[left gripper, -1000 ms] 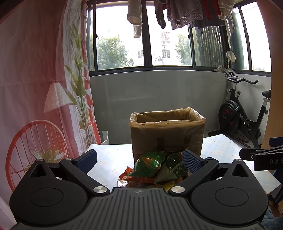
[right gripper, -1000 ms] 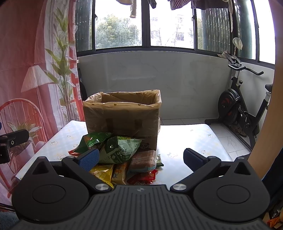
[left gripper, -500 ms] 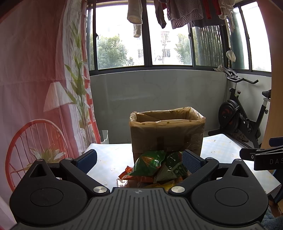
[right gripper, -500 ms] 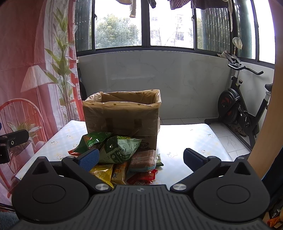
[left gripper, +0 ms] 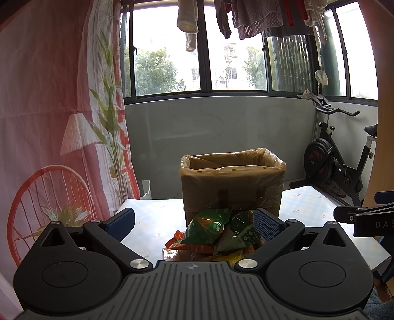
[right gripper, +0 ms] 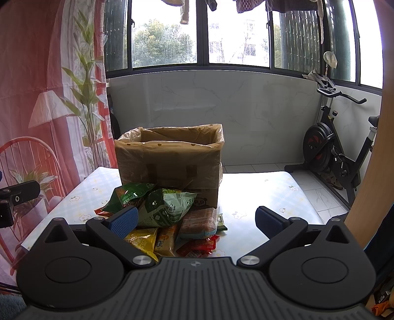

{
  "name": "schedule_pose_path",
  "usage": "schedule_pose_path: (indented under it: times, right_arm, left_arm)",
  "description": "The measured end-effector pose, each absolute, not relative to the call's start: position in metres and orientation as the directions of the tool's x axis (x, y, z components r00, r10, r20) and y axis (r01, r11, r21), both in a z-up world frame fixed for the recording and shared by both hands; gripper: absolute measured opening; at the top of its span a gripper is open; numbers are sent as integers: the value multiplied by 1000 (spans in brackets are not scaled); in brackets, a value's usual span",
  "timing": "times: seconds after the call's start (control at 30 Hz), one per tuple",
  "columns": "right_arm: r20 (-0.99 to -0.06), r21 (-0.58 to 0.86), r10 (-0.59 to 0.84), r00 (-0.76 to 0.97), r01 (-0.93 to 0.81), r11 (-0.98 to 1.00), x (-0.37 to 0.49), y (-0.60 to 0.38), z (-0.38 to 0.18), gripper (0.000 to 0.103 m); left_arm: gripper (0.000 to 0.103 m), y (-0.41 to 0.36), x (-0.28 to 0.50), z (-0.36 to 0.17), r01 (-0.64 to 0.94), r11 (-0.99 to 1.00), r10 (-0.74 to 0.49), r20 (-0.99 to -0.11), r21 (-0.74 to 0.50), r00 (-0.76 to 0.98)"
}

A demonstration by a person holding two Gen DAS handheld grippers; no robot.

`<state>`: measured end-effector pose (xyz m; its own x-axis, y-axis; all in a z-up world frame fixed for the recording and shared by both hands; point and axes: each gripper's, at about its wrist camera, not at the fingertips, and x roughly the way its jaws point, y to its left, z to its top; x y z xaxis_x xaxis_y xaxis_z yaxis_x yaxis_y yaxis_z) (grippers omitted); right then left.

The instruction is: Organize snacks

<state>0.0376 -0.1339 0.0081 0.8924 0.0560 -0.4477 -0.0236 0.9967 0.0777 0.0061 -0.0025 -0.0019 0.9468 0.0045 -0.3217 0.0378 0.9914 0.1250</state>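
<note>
Both tongs spread wide, gripping nothing. Left tongs (left gripper: 193,220) held above the near edge of the worktop (left gripper: 152,209), aimed at the heap of snack packets (left gripper: 216,236), blue pads either side of it in the view yet well short of touching. Right tongs (right gripper: 195,219) likewise raised and apart from the heap (right gripper: 167,219), which sat left of centre between its pads.

Packets piled on the worktop (right gripper: 258,187), pressed up against the front wall of a cardboard box (right gripper: 170,160). Box upright, top open, lined with a clear plastic bag folded over the rim; inside hidden from both cameras. On top of the pile, two green bags (right gripper: 167,206); beneath them a brownish pack (right gripper: 199,222), a yellow packet (right gripper: 142,238), an orange one (right gripper: 166,240) and red wrappers (right gripper: 199,245) at the near edge. Possibly more underneath, too crowded to count.

Beyond the worktop, an exercise bike (right gripper: 332,152) at the right, a printed curtain (right gripper: 49,98) at the left, laundry (left gripper: 258,19) hung over the window.
</note>
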Motion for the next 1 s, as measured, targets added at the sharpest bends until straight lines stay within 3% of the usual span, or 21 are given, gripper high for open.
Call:
schedule_pose_path:
  times: [0.6, 1.0]
  right_arm:
    - [-460, 80, 58, 886, -24, 996, 42, -141, -8, 103]
    - [-465, 95, 76, 882, -35, 995, 105, -153, -13, 103]
  left_arm:
    - [103, -1, 11, -7, 34, 992, 12, -352, 124, 936]
    - [103, 19, 73, -18, -59, 984, 124, -402, 171, 907]
